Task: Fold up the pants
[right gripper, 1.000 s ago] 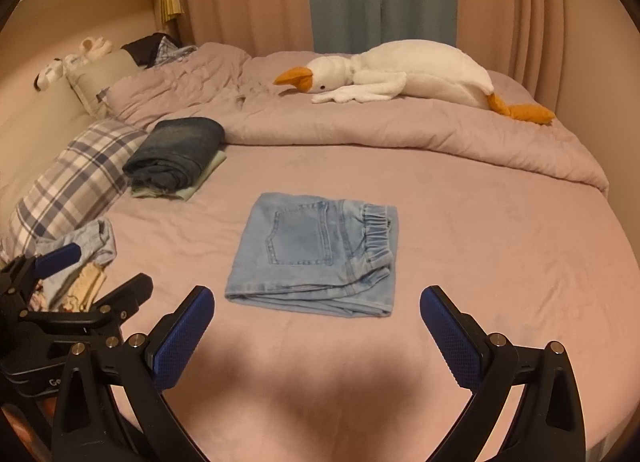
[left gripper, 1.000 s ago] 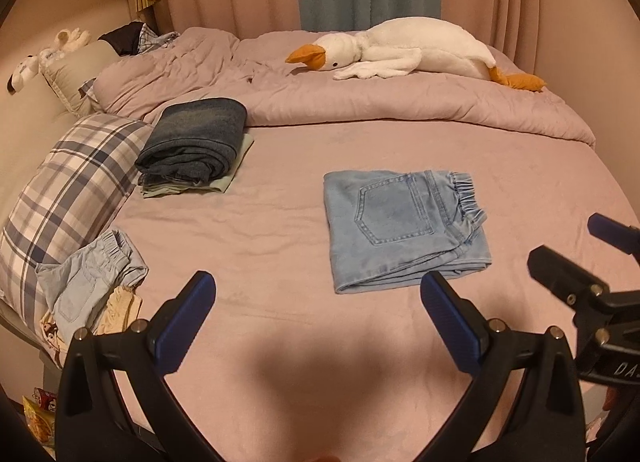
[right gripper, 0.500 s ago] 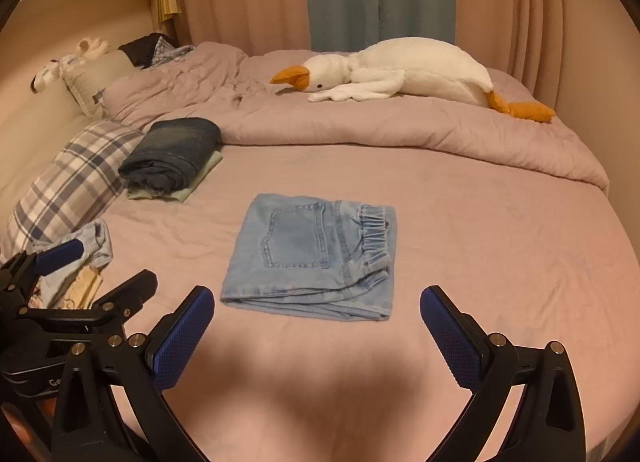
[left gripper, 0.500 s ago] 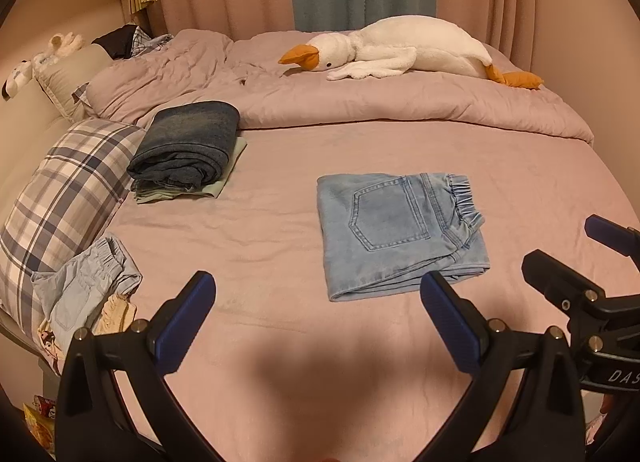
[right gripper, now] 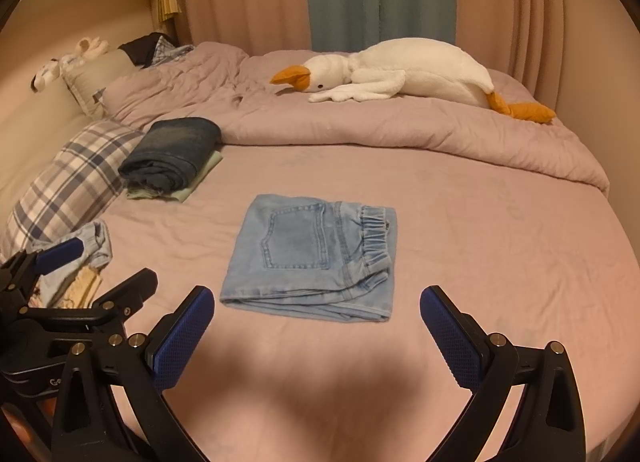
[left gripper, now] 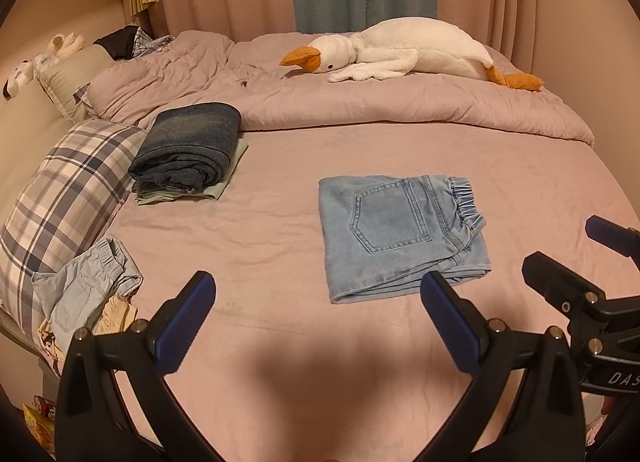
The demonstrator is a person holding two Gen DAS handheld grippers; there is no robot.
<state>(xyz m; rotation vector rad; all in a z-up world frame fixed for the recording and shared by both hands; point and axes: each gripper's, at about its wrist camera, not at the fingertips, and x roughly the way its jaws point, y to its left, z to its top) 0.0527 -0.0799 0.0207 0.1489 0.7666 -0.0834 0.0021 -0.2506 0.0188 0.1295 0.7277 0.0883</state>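
Light blue denim pants (left gripper: 396, 230) lie folded into a flat rectangle on the pink bed sheet (left gripper: 280, 262), back pocket up, elastic waistband to the right; they also show in the right wrist view (right gripper: 316, 258). My left gripper (left gripper: 316, 322) is open and empty, held above the sheet short of the pants' near left corner. My right gripper (right gripper: 316, 326) is open and empty, just in front of the pants' near edge. Each gripper shows at the edge of the other's view.
A stack of folded dark jeans on a pale green garment (left gripper: 188, 150) lies at the left. A plaid pillow (left gripper: 60, 198) and a heap of unfolded clothes (left gripper: 84, 294) are at the left edge. A rolled quilt (left gripper: 400, 110) and plush goose (left gripper: 400, 50) lie behind.
Both grippers have drawn back slightly from the folded pants and stayed open. The pants have not moved.
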